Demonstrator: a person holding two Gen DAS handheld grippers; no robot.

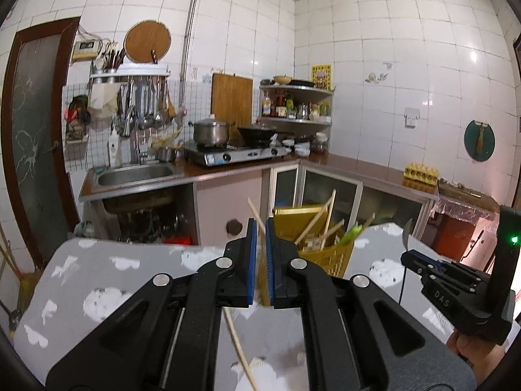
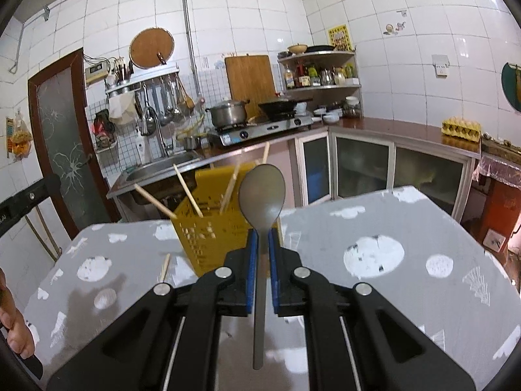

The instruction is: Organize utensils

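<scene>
My left gripper (image 1: 260,228) is shut on a wooden chopstick (image 1: 239,348) that runs from below the jaws up past the tips. Just beyond it stands a yellow perforated utensil basket (image 1: 329,255) with several chopsticks and a green utensil in it. My right gripper (image 2: 263,238) is shut on a metal spoon (image 2: 262,192), bowl up, held above the grey table near the basket (image 2: 208,234). The right gripper also shows in the left wrist view (image 1: 412,254) at the right, with the spoon's bowl edge-on. A loose chopstick (image 2: 165,266) lies left of the basket.
The grey table (image 2: 374,260) with white patches fills the foreground. Behind it are a sink (image 1: 135,172), a gas stove with a pot (image 1: 211,132), a corner shelf of bottles (image 1: 294,106) and an egg tray (image 1: 420,172) on the counter.
</scene>
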